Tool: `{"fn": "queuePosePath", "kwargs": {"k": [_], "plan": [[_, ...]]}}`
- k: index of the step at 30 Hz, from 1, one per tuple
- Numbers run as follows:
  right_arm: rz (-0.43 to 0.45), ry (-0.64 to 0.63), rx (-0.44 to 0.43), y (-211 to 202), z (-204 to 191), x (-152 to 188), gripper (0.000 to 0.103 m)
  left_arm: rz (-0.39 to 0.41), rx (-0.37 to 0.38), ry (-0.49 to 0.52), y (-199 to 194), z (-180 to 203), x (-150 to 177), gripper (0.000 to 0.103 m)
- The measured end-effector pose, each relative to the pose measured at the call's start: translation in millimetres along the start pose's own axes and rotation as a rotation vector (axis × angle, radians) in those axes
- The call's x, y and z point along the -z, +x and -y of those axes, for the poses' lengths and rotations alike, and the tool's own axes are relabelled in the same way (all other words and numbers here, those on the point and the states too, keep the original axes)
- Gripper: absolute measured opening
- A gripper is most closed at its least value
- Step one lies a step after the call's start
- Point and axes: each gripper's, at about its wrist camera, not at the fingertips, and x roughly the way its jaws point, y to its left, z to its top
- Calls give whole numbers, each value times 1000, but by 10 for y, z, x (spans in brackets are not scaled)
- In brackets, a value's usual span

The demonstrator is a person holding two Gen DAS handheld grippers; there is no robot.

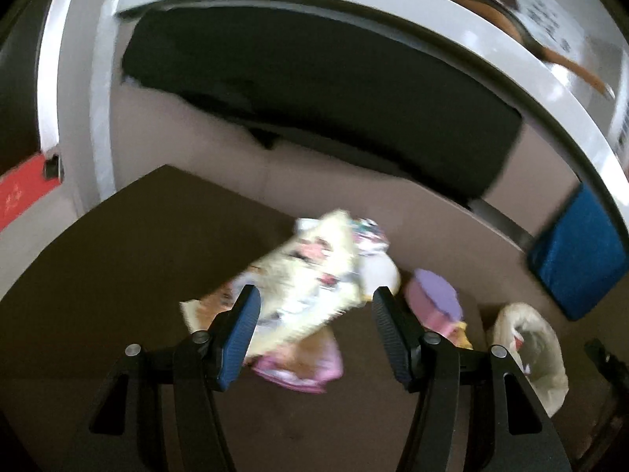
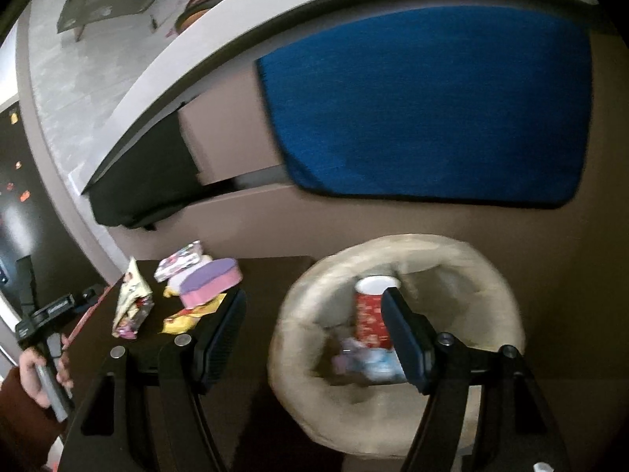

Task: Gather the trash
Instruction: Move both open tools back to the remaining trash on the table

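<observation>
On the dark brown table, centre the left gripper's spread, empty jaws over the crumpled yellowish wrapper before closing; right gripper hangs open above the cream bag.

Table left: we see bare dark table near the crumpled wrapper.
Table right: pink box and yellow wrapper crowd it.
Bag mouth: bag gapes; red cup stands inside.

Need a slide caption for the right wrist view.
Open right hand-held gripper above the trash bag holding a red cup; wrappers on the dark table.
</observation>
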Motion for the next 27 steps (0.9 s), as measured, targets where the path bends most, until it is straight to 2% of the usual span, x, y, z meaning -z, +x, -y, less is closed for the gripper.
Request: {"fn": "queuePosePath", "kwargs": {"k": [6,11,15,17,21,27], "plan": [[-37,-59,-41,157,-510,71,68,-81,85,-1,353,-381,-194,60],[-104,-145,-49,310,-943,198,68,-183,187,-96,799,-688,-372,60],[-145,-184,-49,396,-1144,249,68,-293,283,-146,912,-833,-226,60],[-152,-207,-43,413,-1218,259,68,-322,331,-110,816,-797,-86,60],[-159,-226,-45,492,-1308,260,68,-340,334,3,618,-561,151,60],[-183,-208,-62,569,-1376,352,68,-386,313,32,522,-318,379,57]]}}
